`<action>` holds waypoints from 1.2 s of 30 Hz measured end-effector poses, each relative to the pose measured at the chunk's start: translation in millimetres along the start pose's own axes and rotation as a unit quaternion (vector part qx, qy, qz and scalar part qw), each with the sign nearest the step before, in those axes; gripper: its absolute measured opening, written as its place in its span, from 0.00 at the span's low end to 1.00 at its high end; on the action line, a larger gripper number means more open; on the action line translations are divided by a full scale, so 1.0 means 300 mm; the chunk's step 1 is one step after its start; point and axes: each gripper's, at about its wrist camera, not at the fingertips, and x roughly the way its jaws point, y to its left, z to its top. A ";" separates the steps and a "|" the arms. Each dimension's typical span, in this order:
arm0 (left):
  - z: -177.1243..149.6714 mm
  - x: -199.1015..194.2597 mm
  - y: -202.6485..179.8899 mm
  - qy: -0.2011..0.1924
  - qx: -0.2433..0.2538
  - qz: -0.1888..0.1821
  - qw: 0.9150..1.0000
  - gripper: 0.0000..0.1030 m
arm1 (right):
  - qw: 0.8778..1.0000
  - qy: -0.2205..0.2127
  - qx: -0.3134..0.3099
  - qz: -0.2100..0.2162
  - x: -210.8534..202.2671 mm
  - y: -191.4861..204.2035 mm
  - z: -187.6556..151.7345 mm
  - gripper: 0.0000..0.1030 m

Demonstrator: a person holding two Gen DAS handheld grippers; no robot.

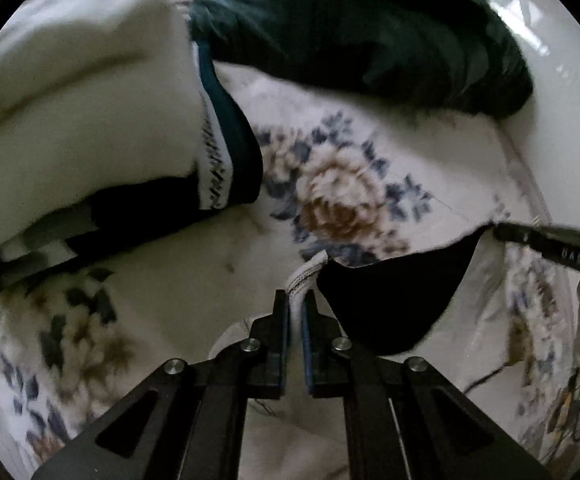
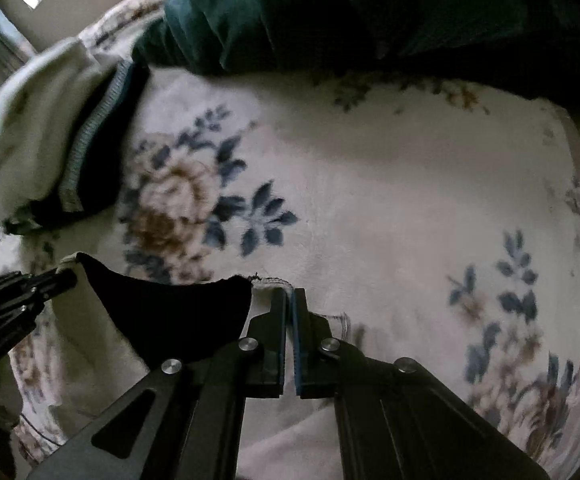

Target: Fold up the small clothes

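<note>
Both jaws are clamping the small garment's (image 1: pixel 386 300) white hem, left gripper (image 1: pixel 296 300) and right gripper (image 2: pixel 288 298) stretching it sideways above the floral blanket (image 2: pixel 370 200).

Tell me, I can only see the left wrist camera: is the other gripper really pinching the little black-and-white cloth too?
Observer: Yes. In the right wrist view, the right gripper is shut on the white stitched hem of the small black-and-white cloth.
Operator: Can you see my gripper from over there?
Observer: Yes. The left gripper meets the cloth's far corner, and the black panel sags between the two grippers.
Operator: What's on the other side of the right gripper?
Observer: The cream floral fleece blanket carries on there, with blue leaf sprigs printed on it.
</note>
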 end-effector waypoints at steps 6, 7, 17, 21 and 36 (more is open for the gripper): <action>-0.118 -0.268 -0.042 -0.052 -0.030 -0.012 0.998 0.04 | 0.999 -0.037 0.034 0.014 -0.226 -0.010 -0.224 0.02; -0.151 -0.298 -0.049 -0.054 -0.037 -0.014 0.998 0.04 | 0.998 -0.040 0.043 0.016 -0.270 -0.015 -0.286 0.02; -0.671 -0.316 -0.114 0.029 -0.102 -0.017 0.994 0.04 | 0.995 0.023 0.095 0.018 -0.352 -0.019 -0.856 0.02; -0.790 -0.246 -0.104 0.070 -0.109 -0.009 0.992 0.04 | 0.994 0.052 0.091 0.005 -0.295 -0.029 -0.999 0.02; -0.748 -0.327 0.146 0.050 -0.274 -0.072 0.958 0.41 | 0.944 0.073 0.293 0.130 -0.300 -0.331 -1.040 0.42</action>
